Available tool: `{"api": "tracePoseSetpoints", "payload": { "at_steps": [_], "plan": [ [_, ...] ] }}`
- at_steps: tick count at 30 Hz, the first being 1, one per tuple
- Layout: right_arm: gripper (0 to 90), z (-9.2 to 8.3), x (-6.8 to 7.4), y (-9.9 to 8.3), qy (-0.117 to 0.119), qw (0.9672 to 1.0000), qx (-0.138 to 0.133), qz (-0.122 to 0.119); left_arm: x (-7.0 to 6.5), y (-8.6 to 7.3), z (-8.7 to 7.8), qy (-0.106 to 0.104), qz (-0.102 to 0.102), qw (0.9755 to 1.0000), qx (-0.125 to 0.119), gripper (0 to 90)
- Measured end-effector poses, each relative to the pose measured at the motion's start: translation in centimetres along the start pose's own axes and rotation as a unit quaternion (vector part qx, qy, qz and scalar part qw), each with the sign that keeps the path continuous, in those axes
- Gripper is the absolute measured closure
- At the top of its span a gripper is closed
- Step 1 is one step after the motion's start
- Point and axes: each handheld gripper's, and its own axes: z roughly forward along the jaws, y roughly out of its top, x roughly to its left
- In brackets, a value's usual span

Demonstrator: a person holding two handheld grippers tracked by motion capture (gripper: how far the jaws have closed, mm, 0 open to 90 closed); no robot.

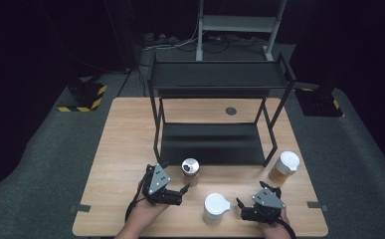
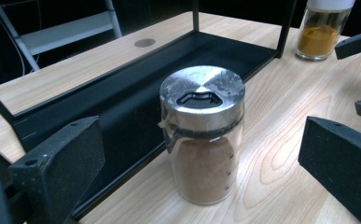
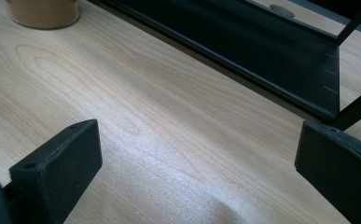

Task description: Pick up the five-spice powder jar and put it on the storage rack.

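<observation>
A glass jar of brown powder with a steel lid [image 2: 201,135] stands on the wooden table [image 1: 125,149], just in front of the black rack's lower shelf [image 2: 136,102]. My left gripper [image 2: 201,168] is open. Its jaws are spread wide on either side of this jar [image 1: 190,169], with a gap on both sides. In the high view the left gripper [image 1: 184,192] lies just near of the jar. My right gripper [image 1: 251,195] is open over bare wood near the front edge, and its view [image 3: 197,163] has nothing between the jaws.
A white-lidded jar [image 1: 216,206] stands between the two grippers. Another white-lidded jar holding orange powder [image 1: 285,167] stands by the rack's front right leg [image 1: 270,149]. The black two-tier rack [image 1: 220,79] takes up the table's far half. A tan jar base [image 3: 43,11] shows far left.
</observation>
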Motion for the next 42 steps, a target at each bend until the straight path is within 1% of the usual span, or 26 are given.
{"api": "tracePoseSetpoints", "payload": {
  "at_steps": [5,8,16,20,28,34,38,40,42],
  "plan": [
    [0.1,0.0,0.0,0.0,0.001,1.0,0.0,0.0,0.0,0.3,0.7,-0.004,-0.003,1.0,0.0,0.6],
    [0.2,0.0,0.0,0.0,0.001,1.0,0.0,0.0,0.0,0.5,1.0,-0.006,-0.002,1.0,0.0,0.6],
    [0.1,0.0,-0.1,-0.1,0.002,1.0,-0.002,0.002,-0.1,0.9,2.4,-0.015,-0.004,0.9999,-0.003,0.6],
    [0.1,0.0,-0.1,-0.1,0.002,1.0,-0.002,0.001,-0.1,1.1,2.8,-0.015,-0.001,0.9999,-0.002,0.7],
    [0.1,0.0,-0.1,-0.1,0.004,1.0,-0.003,0.001,-0.1,1.2,3.8,-0.013,-0.007,0.9999,0.001,1.6],
    [0.2,0.0,-0.2,-0.1,0.006,1.0,-0.003,0.001,0.2,0.9,4.4,-0.011,-0.019,0.9998,0.0,5.4],
    [0.1,0.0,-0.3,-0.1,0.007,1.0,-0.003,0.0,0.5,0.5,4.6,-0.016,-0.029,0.9994,-0.005,10.4],
    [0.1,0.0,-0.3,-0.1,0.008,1.0,-0.002,-0.001,0.5,0.3,4.7,-0.015,-0.025,0.9996,-0.006,14.2],
    [0.1,0.0,-0.3,-0.1,0.008,1.0,-0.002,-0.001,0.7,0.2,4.8,-0.022,-0.022,0.9995,-0.006,19.0]
  ]
}}
